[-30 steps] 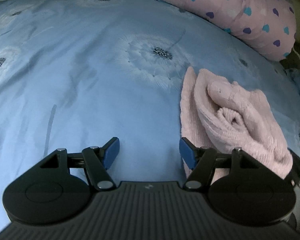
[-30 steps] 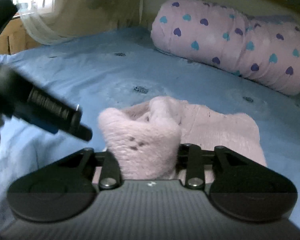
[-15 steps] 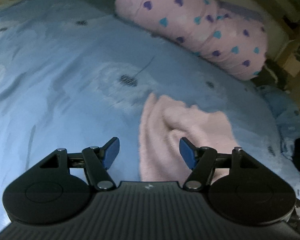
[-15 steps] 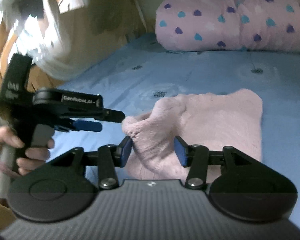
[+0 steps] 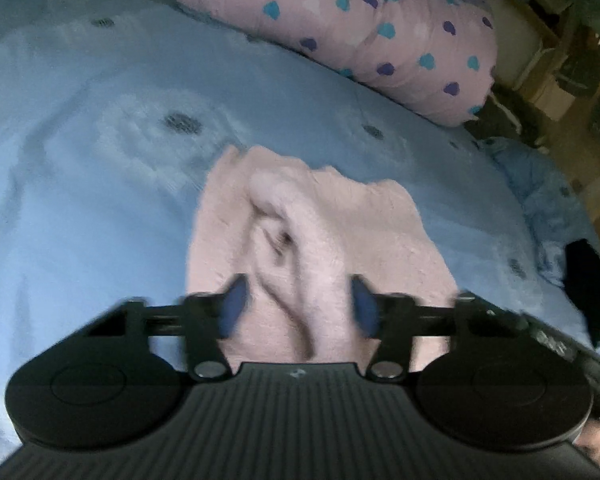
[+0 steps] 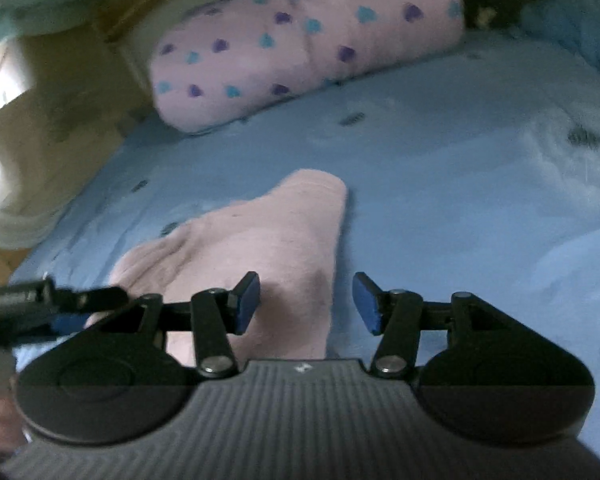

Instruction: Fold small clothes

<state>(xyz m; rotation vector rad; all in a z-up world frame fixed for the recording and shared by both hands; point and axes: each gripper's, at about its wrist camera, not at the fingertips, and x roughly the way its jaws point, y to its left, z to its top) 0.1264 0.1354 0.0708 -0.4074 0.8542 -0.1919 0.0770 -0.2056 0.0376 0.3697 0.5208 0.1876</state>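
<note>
Pink garment [image 5: 320, 236] half-folded on bed [image 5: 80, 200], ridge untidy. Left hand-held gripper [image 5: 298, 308] closing around ridge, not yet clamped; right hand-held gripper [image 6: 306, 302] apart, opening, empty.

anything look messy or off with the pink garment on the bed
Yes: the pink garment is not flat. A rolled, bunched ridge runs down its middle, lying between the left gripper's parted pads. Otherwise it lies on the blue bedsheet with nothing damaged.
</note>
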